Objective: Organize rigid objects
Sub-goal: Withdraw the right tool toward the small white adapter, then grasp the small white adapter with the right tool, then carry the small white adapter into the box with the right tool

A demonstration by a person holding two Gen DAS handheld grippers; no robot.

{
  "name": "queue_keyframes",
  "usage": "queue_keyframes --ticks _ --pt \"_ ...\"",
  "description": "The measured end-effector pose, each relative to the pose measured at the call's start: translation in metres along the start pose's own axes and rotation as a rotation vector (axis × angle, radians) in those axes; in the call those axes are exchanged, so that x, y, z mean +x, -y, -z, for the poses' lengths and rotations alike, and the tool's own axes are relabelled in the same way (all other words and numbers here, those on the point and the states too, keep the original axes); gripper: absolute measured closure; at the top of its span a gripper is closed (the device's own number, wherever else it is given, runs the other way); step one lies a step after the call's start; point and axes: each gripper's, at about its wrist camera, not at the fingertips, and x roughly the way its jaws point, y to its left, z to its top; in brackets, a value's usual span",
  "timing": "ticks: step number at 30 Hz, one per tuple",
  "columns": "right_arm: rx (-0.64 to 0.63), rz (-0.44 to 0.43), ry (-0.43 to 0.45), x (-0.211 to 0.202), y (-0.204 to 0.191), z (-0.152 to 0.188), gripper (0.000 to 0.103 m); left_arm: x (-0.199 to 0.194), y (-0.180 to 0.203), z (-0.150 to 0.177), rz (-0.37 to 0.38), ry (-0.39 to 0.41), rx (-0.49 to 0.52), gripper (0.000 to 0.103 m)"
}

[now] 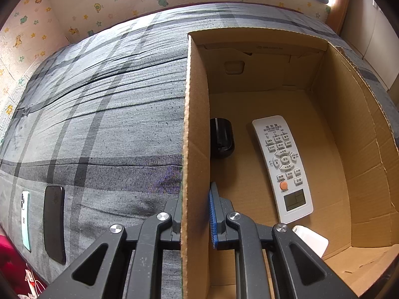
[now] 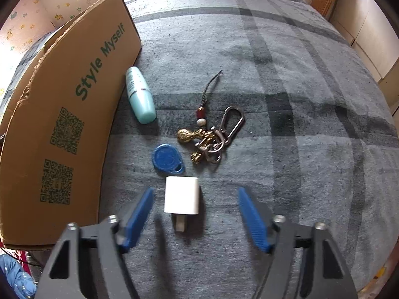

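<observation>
Charger [image 2: 181, 195] prongs toward camera.

Left tongs [image 1: 197, 214]: matte black frame with a faint speckle, two angled link arms per side with triangular cut-outs. Four round silver screw heads at the pivots. One blue ribbed pad [image 1: 212, 220] visible, on a black finger; the other pad not seen.

Right tongs [image 2: 195, 215]: same black linkage and cut-outs, duller grey screw heads at four pivots. Both pads [image 2: 139, 219] blue, long, finely ribbed on the inner faces.
</observation>
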Motion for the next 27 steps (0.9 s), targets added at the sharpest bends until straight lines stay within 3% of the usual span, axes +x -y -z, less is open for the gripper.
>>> queue_keyframes --ticks 2,4,16,27 --pt "-0.003 -0.003 -0.017 0.003 -0.003 0.001 0.069 0.000 -0.002 0.000 0.001 0.000 -0.002 0.088" --pt "-0.011 -0.005 -0.024 0.004 -0.005 0.003 0.076 0.001 -0.003 0.000 0.001 -0.001 -0.002 0.088" --pt "-0.013 0.001 -0.007 -0.018 -0.010 0.010 0.076 0.001 -0.004 0.002 -0.002 0.002 -0.003 0.088" --pt "-0.028 0.005 0.031 -0.054 -0.023 -0.006 0.076 0.002 -0.003 0.001 -0.001 -0.001 -0.001 0.087"
